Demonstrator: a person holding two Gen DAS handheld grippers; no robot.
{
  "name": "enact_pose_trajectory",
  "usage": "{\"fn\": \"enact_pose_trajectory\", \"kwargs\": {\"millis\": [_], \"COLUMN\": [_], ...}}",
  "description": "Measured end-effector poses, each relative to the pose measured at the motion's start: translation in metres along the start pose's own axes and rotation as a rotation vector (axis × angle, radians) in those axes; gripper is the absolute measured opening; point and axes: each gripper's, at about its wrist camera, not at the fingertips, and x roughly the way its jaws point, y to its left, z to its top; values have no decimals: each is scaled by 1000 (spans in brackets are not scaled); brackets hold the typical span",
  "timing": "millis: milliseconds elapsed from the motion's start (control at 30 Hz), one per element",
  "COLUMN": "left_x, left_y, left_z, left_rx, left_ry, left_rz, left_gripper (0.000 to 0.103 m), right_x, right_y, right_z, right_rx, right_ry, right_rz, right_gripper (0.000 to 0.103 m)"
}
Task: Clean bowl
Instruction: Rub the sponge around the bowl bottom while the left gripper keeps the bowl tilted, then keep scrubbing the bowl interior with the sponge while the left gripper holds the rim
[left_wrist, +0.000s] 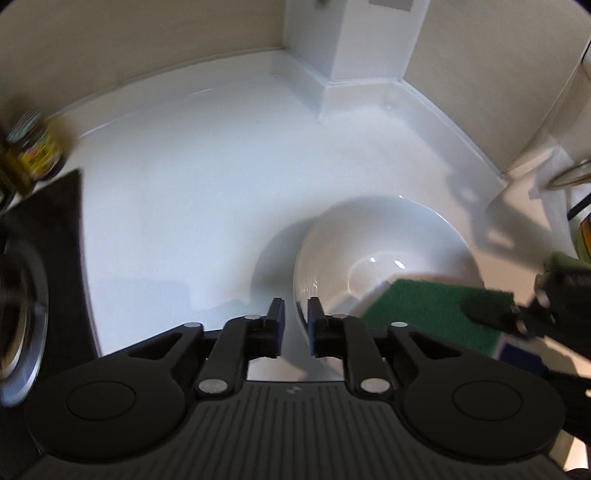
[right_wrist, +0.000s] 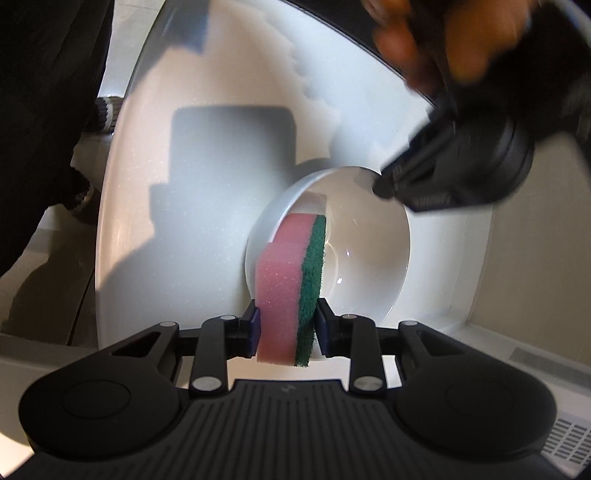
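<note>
A white bowl (left_wrist: 369, 251) stands on the white worktop (left_wrist: 203, 184). My left gripper (left_wrist: 295, 314) straddles the bowl's near rim, one pad outside and one inside. A gap shows on both sides of the rim, so it is open. In the right wrist view the left gripper (right_wrist: 384, 184) is blurred at the bowl's (right_wrist: 369, 258) far rim. My right gripper (right_wrist: 288, 314) is shut on a pink sponge (right_wrist: 280, 273) with a green scouring face, held on edge over the bowl's rim. In the left wrist view the sponge's (left_wrist: 424, 314) green face leans into the bowl, with the right gripper (left_wrist: 517, 317) behind it.
Jars with yellow labels (left_wrist: 33, 147) stand at the far left beside a dark mat (left_wrist: 55, 240) and a round metal ring (left_wrist: 18, 314). A white wall corner (left_wrist: 351, 55) closes the back. A person's hand (right_wrist: 461, 37) and dark clothing (right_wrist: 37, 110) are near.
</note>
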Motion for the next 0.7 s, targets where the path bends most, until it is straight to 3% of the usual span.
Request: {"fn": "enact_pose_trajectory", "kwargs": {"millis": [100, 167, 300, 367, 500, 600, 700], "left_x": [6, 10, 17, 22, 32, 27, 10], "left_y": [-1, -3, -6, -5, -8, -7, -6], "left_z": [-2, -1, 9, 18, 37, 32, 10], "left_rx": [-6, 4, 84, 131, 206, 160, 104], "left_ry": [8, 13, 9, 21, 35, 33, 20], "left_rz": [11, 18, 34, 9, -21, -8, 20], "left_gripper": [21, 11, 6, 6, 7, 15, 17], "right_x": [-4, 3, -7, -12, -5, 6, 9], "right_y": [-4, -8, -15, -11, -2, 3, 2], "right_z": [-3, 4, 12, 10, 1, -3, -5], "right_rx": [-3, 8, 87, 101, 11, -39, -17], "right_ry": [3, -10, -80, -104, -52, 6, 11], "right_rz": [7, 24, 71, 79, 36, -6, -12], "right_gripper": [26, 26, 26, 26, 26, 26, 26]}}
